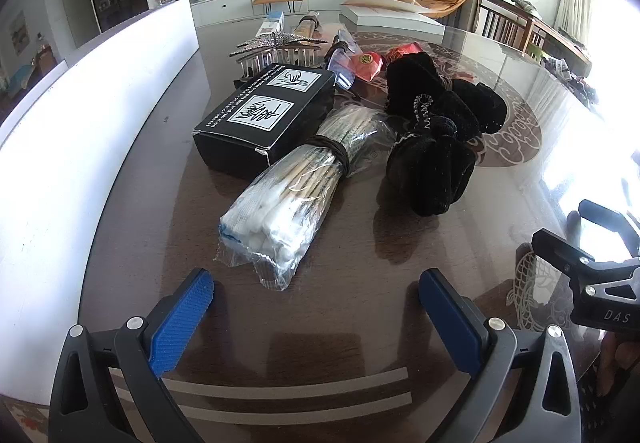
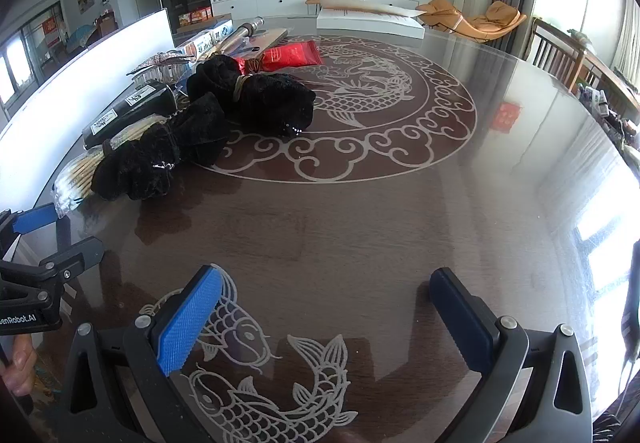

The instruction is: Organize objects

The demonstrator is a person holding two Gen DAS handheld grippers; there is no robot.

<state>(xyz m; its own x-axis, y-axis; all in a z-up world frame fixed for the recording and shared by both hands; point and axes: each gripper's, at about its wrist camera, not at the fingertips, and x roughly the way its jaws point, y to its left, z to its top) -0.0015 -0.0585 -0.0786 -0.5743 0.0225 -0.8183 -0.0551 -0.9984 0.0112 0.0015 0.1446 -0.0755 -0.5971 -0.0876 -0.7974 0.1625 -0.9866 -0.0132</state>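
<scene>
Left claw (image 1: 316, 291) gapes; cotton swab bag (image 1: 280, 203) points lengthwise toward it.

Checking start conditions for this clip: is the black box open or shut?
Shut. The black box lies flat beside the swab bundle, its lid flush along the top and its end flap closed; nothing inside shows.

My right gripper (image 1: 600, 243) is cut off by the right edge in the left wrist view, so its fingers can't be judged there. In the right wrist view my left gripper (image 2: 48, 243) is clipped at the left edge. The black box (image 2: 128, 111) sits mostly hidden behind the black velvet bows (image 2: 200, 131); its label print is too small to read. The cotton swab bag (image 2: 76, 179) is half covered by the near bow. Far clutter past the hair clip (image 1: 276, 47) is too blurred to name. Bright glare washes out the surface (image 1: 580, 163) on the right.
</scene>
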